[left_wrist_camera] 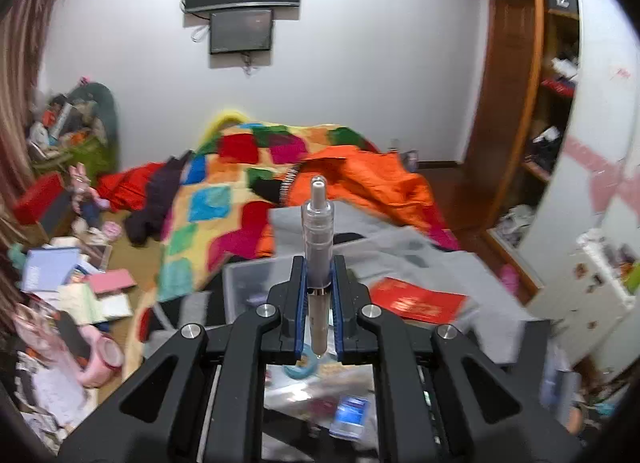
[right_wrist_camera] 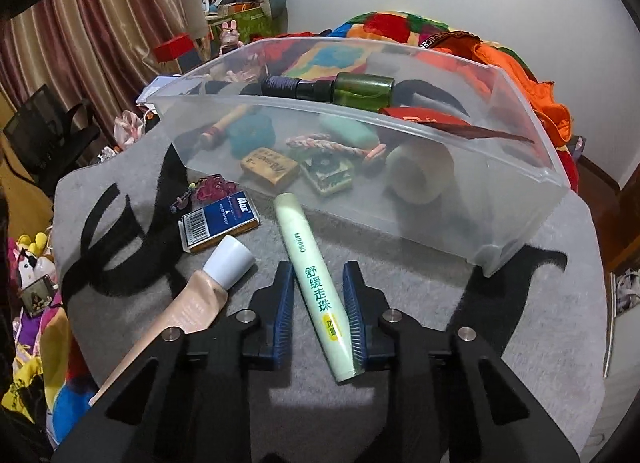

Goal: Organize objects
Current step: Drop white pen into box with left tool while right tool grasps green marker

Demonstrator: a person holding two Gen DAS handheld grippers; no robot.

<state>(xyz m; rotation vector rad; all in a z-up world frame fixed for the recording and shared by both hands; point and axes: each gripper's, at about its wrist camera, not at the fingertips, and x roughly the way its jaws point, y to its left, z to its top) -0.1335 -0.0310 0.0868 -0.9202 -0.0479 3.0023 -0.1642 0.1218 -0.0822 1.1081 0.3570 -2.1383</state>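
Left gripper [left_wrist_camera: 319, 287] is clamping a slim clear-and-grey pen-like applicator [left_wrist_camera: 318, 231] between its blue pads, the barrel standing upright with its white tip well above the fingertips. Below and beyond it, blurred, are lying a clear plastic bin [left_wrist_camera: 240, 283], a grey mat [left_wrist_camera: 420, 255] and a red booklet [left_wrist_camera: 418, 301]; a patchwork blanket [left_wrist_camera: 240, 191] is spreading behind. Right gripper [right_wrist_camera: 318, 295] is pointing steeply down at the grey mat [right_wrist_camera: 400, 263], its jaws bracketing a pale green MINISO roll-on stick [right_wrist_camera: 316, 291] that is lying slantwise on the mat. The right pad is touching the stick's lower part; the left pad is showing a thin gap, so a firm grip is not evident. The stick's far end is resting just beside the near wall of the clear plastic bin [right_wrist_camera: 400, 223], which is holding a green bottle [right_wrist_camera: 362, 91], a tape roll [right_wrist_camera: 420, 175] and small items. Beside the stick, to its left, a beige tube with white cap [right_wrist_camera: 208, 287] and a blue Max box [right_wrist_camera: 220, 227] are lying on the mat.
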